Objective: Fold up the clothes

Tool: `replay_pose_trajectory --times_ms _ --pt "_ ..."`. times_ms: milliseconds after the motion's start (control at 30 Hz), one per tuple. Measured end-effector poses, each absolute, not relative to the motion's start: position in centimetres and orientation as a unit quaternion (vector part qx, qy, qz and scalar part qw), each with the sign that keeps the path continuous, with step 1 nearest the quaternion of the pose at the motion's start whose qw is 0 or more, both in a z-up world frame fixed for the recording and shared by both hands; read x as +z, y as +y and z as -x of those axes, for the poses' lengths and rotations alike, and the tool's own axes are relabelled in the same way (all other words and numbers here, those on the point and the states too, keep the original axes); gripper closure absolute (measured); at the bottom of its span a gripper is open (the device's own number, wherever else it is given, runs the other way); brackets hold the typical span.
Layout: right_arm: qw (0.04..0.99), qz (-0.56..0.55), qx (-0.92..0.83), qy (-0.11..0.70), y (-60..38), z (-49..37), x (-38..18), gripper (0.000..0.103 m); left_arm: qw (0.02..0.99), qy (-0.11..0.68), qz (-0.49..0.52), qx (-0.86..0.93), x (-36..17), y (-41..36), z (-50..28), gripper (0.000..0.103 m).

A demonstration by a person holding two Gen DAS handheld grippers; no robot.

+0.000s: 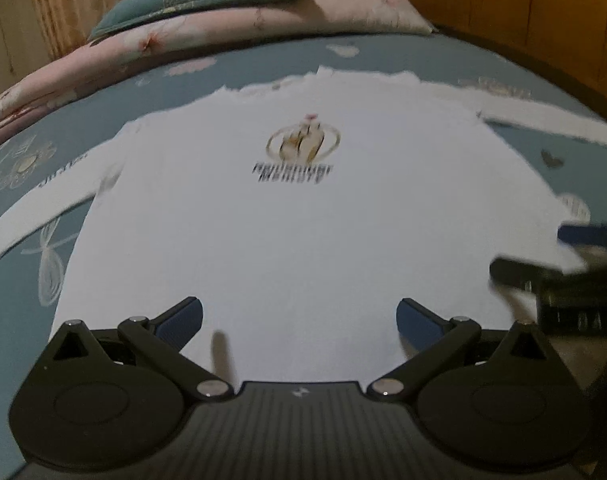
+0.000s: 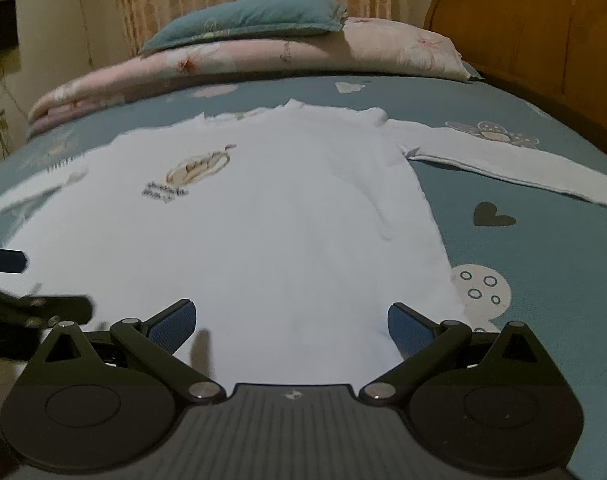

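A white long-sleeved shirt [image 1: 303,216] [image 2: 263,220] with a gold emblem and dark lettering on its chest lies flat on the bed, both sleeves stretched out to the sides. My left gripper [image 1: 299,318] hovers open over the shirt's near hem, blue pads wide apart, nothing between them. My right gripper [image 2: 291,322] stands open over the hem near the shirt's right bottom corner. The right gripper's fingers [image 1: 551,264] show at the right edge of the left wrist view, and the left gripper's fingers [image 2: 7,264] at the left edge of the right wrist view.
The bed carries a teal sheet [image 2: 523,248] printed with hearts and flowers. A folded pink floral quilt [image 2: 263,56] with a teal pillow [image 2: 247,20] on top lies along the far side. A wooden headboard [image 2: 535,40] rises at the right; curtains hang behind.
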State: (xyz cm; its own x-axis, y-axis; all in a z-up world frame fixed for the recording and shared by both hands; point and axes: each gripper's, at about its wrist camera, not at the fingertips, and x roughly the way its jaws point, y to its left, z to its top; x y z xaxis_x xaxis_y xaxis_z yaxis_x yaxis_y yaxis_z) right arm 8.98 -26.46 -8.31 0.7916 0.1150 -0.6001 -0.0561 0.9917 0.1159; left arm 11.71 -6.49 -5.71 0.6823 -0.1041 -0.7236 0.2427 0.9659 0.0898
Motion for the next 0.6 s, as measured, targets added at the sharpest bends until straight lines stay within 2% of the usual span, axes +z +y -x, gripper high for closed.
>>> replay_pose_trajectory --times_ms 433,600 --pt "0.946 -0.116 0.052 0.297 -29.6 -8.4 -7.2 0.000 0.915 0.399 -0.026 -0.054 -7.1 -8.7 -18.5 0.001" --pt "0.942 -0.141 0.048 0.300 -30.6 -8.6 -7.1 0.000 0.916 0.392 -0.060 -0.067 -7.6 -9.7 -17.0 0.001"
